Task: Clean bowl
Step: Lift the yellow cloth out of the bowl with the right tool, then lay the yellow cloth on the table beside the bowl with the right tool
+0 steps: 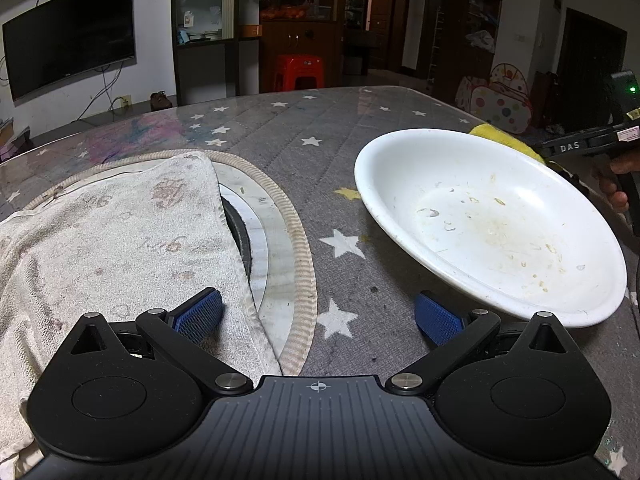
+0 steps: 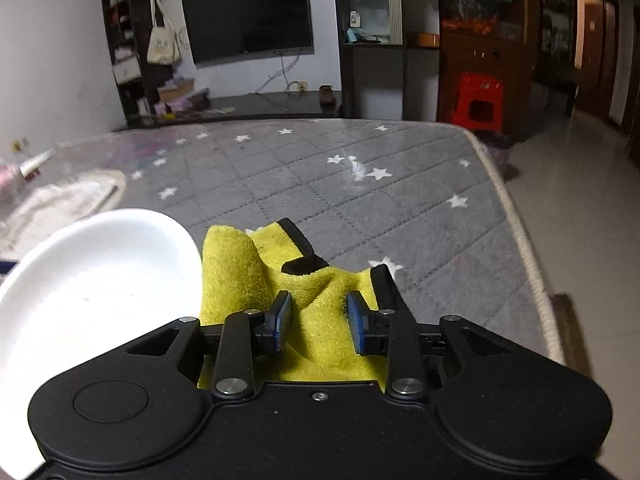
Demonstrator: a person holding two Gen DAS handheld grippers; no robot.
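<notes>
Between the right gripper's [image 2: 319, 320] blue pads [image 2: 285, 320] sits a bunched yellow cloth [image 2: 320, 328], the jaws narrow and closed on its folds; the cloth, edged in black, spills forward past the pads onto the grey star-printed cover of the table [image 2: 360, 200]. Just left of the cloth, its edge touching or overlapping the rim, is the white bowl [image 2: 92, 280] (this view is blurred, so the exact contact is hard to read). Seen from the left wrist, that same right gripper comes in from the far right edge, gripped by a person's hand [image 1: 614, 184], with the yellow cloth peeking over the bowl's far rim.

The left gripper [image 1: 318, 314] has its jaws spread wide with nothing between them, one blue pad over a stained white towel [image 1: 112, 240], the other just beside the near rim of the bowl. The bowl is shallow and wide, resting on the table, its inside flecked with yellowish smears and bits of food residue. The towel lies draped over a round white mat with a ribbed beige border [image 1: 298, 248]. Beyond the table stand a wall-mounted television [image 1: 72, 36], dark cabinets and a red plastic stool [image 1: 298, 72]
</notes>
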